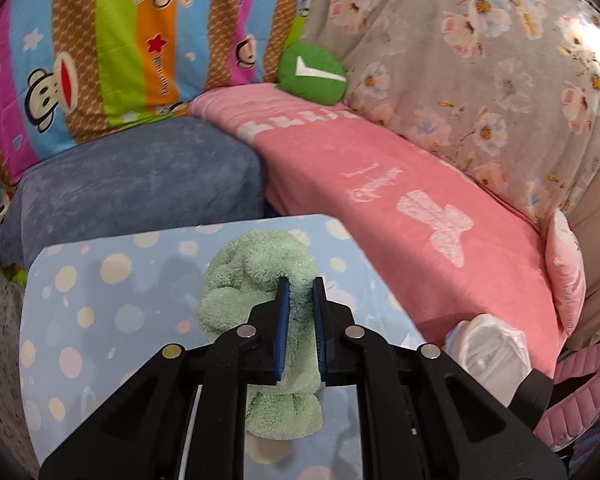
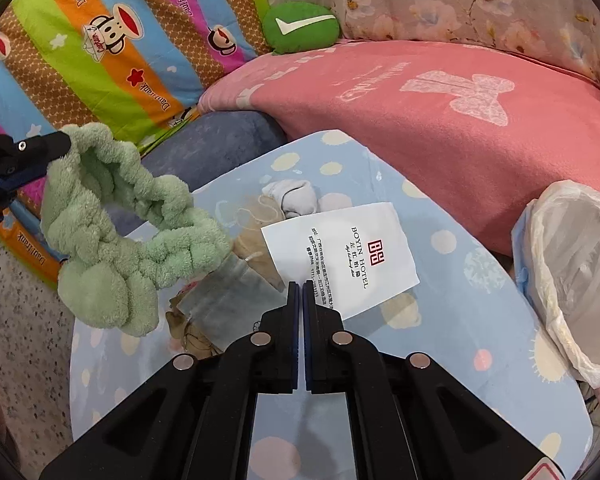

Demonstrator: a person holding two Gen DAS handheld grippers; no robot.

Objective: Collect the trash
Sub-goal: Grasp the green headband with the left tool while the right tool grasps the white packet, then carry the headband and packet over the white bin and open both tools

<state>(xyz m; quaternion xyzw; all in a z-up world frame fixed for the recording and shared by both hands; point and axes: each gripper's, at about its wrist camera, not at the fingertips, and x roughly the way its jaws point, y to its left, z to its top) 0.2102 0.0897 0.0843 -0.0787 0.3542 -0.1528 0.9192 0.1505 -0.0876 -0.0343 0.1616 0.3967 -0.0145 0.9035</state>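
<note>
My left gripper (image 1: 300,284) is shut on a fluffy green headband (image 1: 256,280) and holds it up above the spotted blue table (image 1: 100,312). In the right wrist view the headband (image 2: 120,232) hangs from the left gripper (image 2: 56,148) over the table's left edge. My right gripper (image 2: 301,286) is shut and empty, just above the table (image 2: 460,320). In front of it lie a white hotel paper (image 2: 340,256), a crumpled white tissue (image 2: 292,198), a clear plastic wrapper (image 2: 228,292) and beige scraps (image 2: 192,332).
A bin lined with a white bag (image 2: 572,280) stands at the table's right edge; it also shows in the left wrist view (image 1: 492,352). A pink-covered sofa (image 2: 440,120), a blue cushion (image 1: 132,184) and a green round pillow (image 2: 300,26) lie behind.
</note>
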